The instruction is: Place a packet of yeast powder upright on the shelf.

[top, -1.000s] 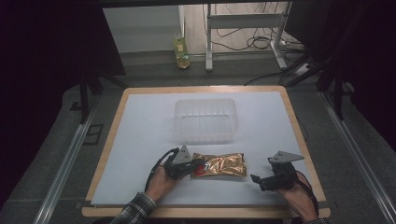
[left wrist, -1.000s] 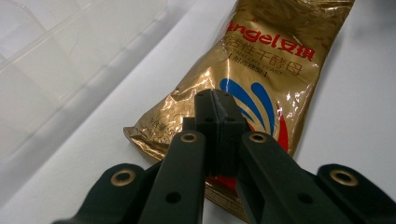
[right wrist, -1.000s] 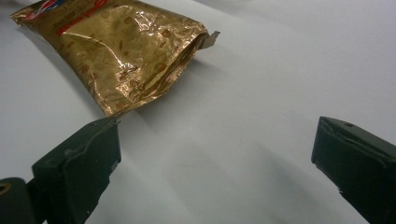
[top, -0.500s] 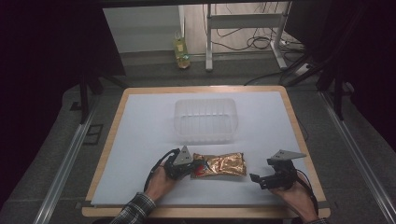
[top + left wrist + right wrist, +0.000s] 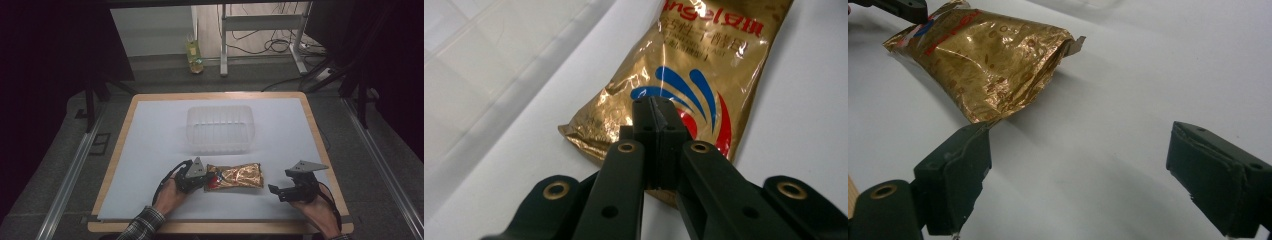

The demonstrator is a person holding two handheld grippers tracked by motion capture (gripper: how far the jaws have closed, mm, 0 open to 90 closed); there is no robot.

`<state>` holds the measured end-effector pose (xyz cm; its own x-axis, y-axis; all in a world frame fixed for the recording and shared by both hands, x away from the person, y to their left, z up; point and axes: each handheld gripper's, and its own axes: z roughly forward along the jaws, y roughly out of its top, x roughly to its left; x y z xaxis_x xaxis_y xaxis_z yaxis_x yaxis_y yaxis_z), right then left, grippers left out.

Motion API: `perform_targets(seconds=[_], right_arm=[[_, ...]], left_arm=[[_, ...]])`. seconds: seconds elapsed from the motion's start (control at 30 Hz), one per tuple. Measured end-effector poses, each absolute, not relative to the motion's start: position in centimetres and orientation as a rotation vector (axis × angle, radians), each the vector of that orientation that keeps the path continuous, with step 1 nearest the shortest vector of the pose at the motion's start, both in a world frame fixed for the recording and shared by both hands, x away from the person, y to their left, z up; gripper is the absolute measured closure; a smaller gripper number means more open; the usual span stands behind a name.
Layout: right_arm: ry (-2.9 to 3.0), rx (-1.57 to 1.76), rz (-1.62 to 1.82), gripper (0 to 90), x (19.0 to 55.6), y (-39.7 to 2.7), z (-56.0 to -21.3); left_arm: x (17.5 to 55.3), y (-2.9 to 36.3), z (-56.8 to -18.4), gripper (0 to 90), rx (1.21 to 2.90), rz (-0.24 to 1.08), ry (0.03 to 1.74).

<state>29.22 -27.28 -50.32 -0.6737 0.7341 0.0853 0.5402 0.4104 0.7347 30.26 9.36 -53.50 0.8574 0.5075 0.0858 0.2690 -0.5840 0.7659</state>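
Lying betw. both tools, gold pouch (image 5: 235, 176), left tool (image 5: 206, 178) pinching its end, right tool (image 5: 272, 190) spread, just closing, nothing betw.

A wooden table (image 5: 120, 145) carries a white sheet (image 5: 155, 135), on which a clear plastic tub (image 5: 220, 128) sits with a gold packet (image 5: 240, 176) lying near its front.

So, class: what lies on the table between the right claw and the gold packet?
Nothing: in the high view, bare white table separates the open right claw from the gold packet; the right gripper view confirms it.
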Motion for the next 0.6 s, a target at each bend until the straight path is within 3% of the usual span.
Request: perform_targets(seconds=[0.6], right_arm=[[2.458, 1.214, 1.180, 18.7, 29.61, -26.73, -49.85]], left_arm=[[30.36, 9.28, -54.18, 89.7, 2.276, 0.390, 0.596]])
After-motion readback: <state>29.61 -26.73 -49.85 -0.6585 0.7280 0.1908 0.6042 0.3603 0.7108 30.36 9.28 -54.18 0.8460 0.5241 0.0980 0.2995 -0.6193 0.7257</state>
